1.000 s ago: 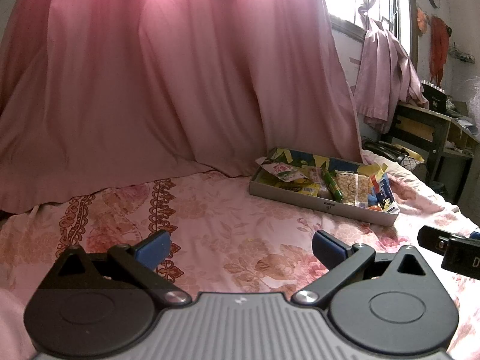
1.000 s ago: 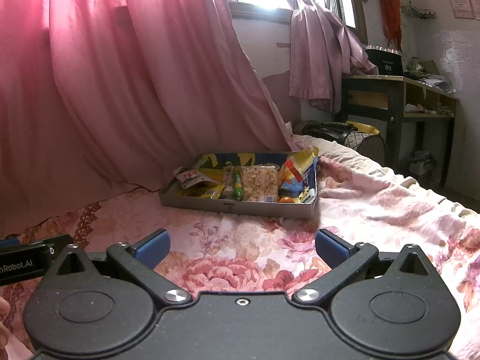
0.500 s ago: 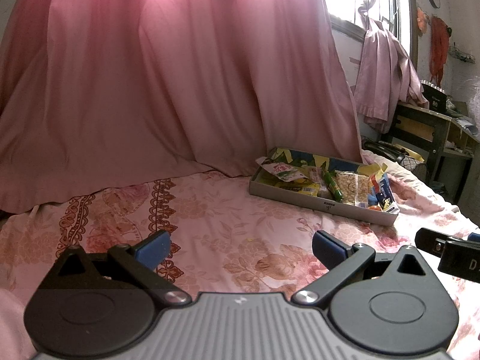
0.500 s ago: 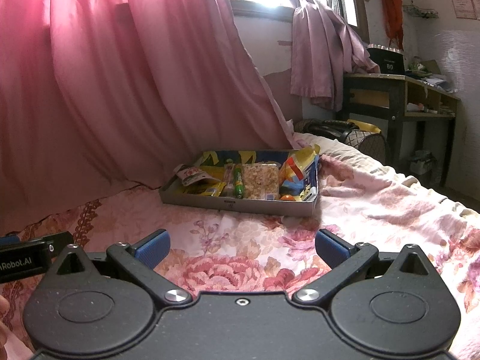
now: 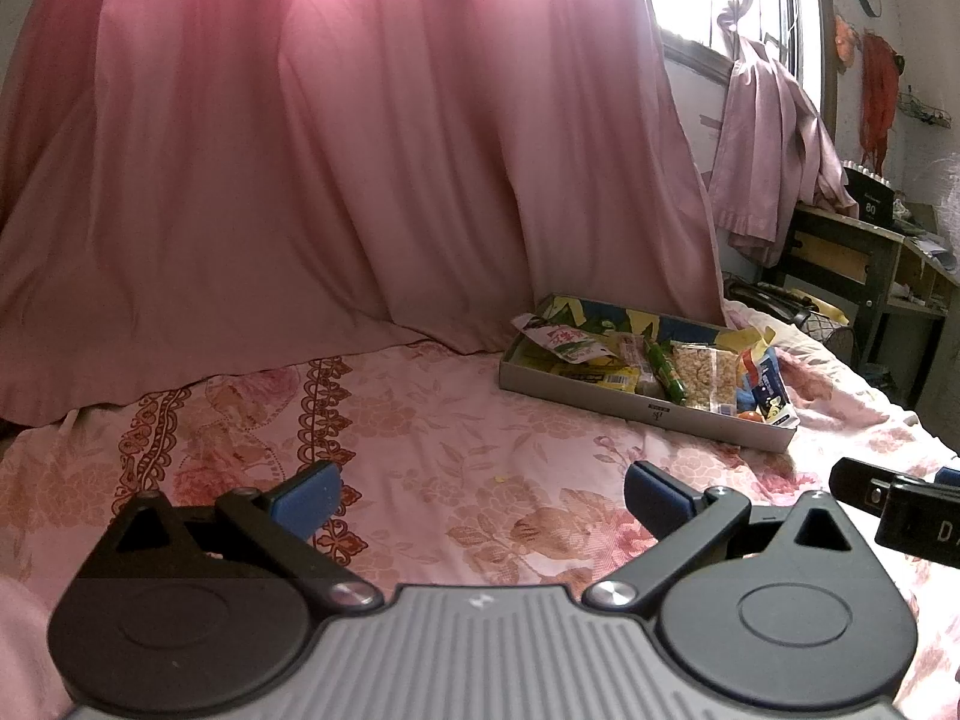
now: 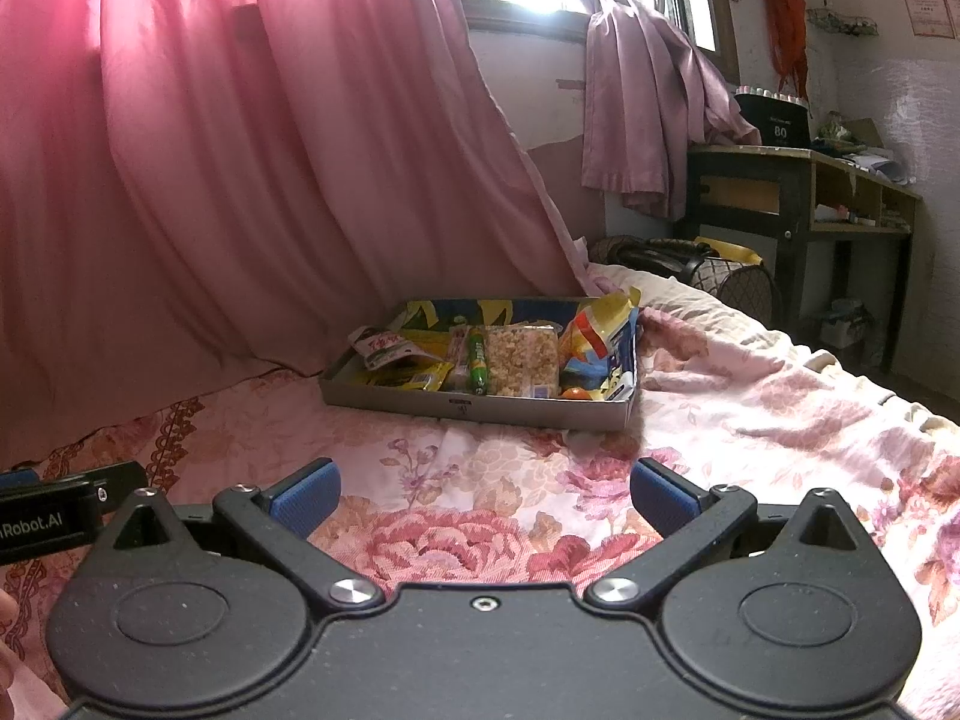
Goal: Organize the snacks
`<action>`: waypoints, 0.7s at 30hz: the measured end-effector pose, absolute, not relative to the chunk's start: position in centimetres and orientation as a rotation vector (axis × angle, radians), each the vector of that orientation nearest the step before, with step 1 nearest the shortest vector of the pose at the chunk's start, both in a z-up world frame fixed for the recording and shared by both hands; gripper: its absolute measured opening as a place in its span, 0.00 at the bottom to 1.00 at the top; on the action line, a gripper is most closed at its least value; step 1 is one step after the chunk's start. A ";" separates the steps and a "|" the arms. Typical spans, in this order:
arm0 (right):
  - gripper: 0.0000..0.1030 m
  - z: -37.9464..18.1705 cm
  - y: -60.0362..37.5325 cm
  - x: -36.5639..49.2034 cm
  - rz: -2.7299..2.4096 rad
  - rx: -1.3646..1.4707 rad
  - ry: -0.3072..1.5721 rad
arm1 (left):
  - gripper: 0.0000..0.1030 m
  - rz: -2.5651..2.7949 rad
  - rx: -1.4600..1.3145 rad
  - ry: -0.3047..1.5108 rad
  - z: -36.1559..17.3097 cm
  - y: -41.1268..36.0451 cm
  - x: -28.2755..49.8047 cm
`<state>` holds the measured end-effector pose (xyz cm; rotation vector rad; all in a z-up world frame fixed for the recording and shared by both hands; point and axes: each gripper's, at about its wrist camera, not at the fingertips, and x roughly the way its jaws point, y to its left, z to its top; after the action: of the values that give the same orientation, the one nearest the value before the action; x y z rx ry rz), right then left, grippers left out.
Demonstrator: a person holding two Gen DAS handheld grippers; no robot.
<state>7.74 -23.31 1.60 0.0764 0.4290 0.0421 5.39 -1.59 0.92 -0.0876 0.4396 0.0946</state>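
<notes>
A shallow grey cardboard tray lies on the floral bed sheet and holds several snack packets: a white-green pouch, a green stick, a clear puffed-rice pack and a yellow-blue bag. My left gripper is open and empty, low over the sheet, well short of the tray and to its left. My right gripper is open and empty, directly in front of the tray, a short way off.
A pink curtain hangs behind the bed. A dark wooden desk stands at the right past the bed edge, with a dark bag beside it. The other gripper shows at each view's edge.
The right gripper has drifted slightly, so the tray sits a little lower and nearer in its view. The left view is almost unchanged.
</notes>
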 end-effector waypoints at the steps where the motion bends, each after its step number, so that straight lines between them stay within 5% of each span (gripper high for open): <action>1: 0.99 1.6 -23.3 7.7 0.042 0.076 0.429 | 1.00 0.095 -0.087 0.440 0.9 -1.6 5.4; 21: 0.99 1.5 -23.3 7.8 0.043 0.078 0.433 | 1.00 0.094 -0.088 0.440 0.9 -1.5 5.4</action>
<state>7.82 -23.25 1.46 0.0782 0.4328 0.0426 5.44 -1.54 0.93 -0.0881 0.4402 0.0943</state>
